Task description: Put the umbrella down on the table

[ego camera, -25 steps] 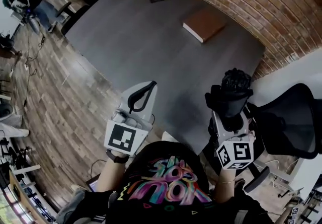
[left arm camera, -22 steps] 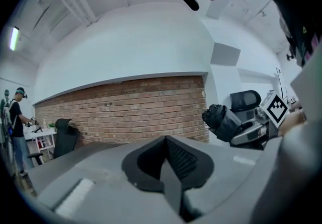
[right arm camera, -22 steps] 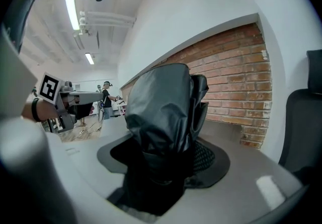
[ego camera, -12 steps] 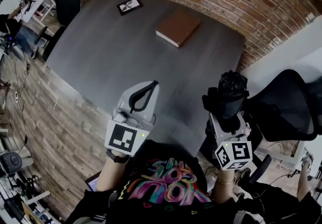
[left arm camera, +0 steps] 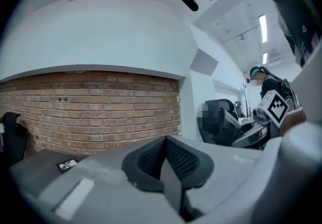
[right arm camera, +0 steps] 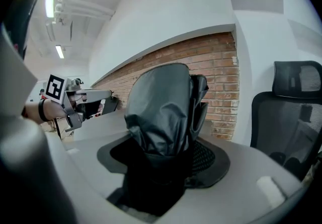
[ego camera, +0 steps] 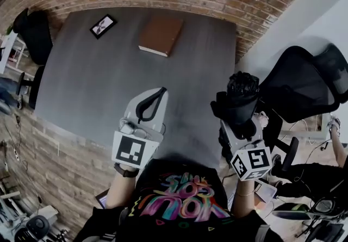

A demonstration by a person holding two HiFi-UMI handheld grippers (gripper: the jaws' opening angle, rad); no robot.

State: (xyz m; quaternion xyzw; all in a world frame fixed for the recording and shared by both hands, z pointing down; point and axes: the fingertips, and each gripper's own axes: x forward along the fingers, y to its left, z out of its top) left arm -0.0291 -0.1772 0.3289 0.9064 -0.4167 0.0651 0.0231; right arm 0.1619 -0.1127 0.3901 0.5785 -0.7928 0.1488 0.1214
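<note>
The grey table (ego camera: 109, 78) carries a brown book (ego camera: 160, 35) and a small framed picture (ego camera: 103, 25). By its near corner the right gripper (ego camera: 238, 120) clamps the folded black umbrella (ego camera: 240, 94) upright, off the table. The left gripper (ego camera: 156, 98) is closed and empty.

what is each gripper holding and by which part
Right gripper: the folded black umbrella, clamped near its lower end, canopy sticking out past the jaws. Left gripper: shut, holding nothing.

no text is reading clearly. colourful lettering on the black shirt (ego camera: 182, 198) at 6 o'clock is showing too blurred; marker cube (ego camera: 130, 149) at 7 o'clock and marker cube (ego camera: 251, 163) at 5 o'clock are showing square patterns only.
</note>
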